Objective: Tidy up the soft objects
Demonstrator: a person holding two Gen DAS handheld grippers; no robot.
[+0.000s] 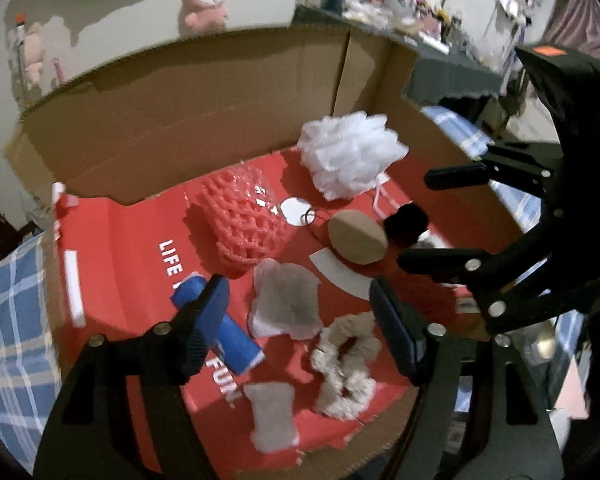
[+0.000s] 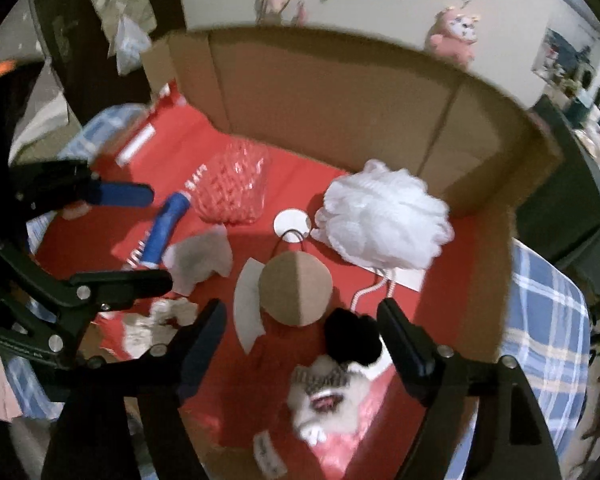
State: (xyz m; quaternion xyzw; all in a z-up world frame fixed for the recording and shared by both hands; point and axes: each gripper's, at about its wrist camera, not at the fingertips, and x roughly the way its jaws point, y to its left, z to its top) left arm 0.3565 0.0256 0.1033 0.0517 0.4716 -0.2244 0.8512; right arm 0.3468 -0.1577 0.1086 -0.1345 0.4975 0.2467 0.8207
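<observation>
Hovering above the red-lined cardboard box (image 1: 204, 92), the left gripper (image 1: 300, 312) and right gripper (image 2: 300, 332) both hang with jaws spread, holding nothing. Soft objects crowd the floor: white mesh pouf (image 2: 384, 216) near the back wall, cream scrunchie (image 1: 346, 368) by the front edge, and a little bare red floor left of the blue roll (image 1: 224, 324).

The blue roll (image 1: 236, 336) is half hidden behind the left tool's finger, and it covers part of the white lettering (image 1: 172, 258) too. The small white tag (image 2: 269, 455) by the plush toy (image 2: 328, 404) is too blurry to read.
</observation>
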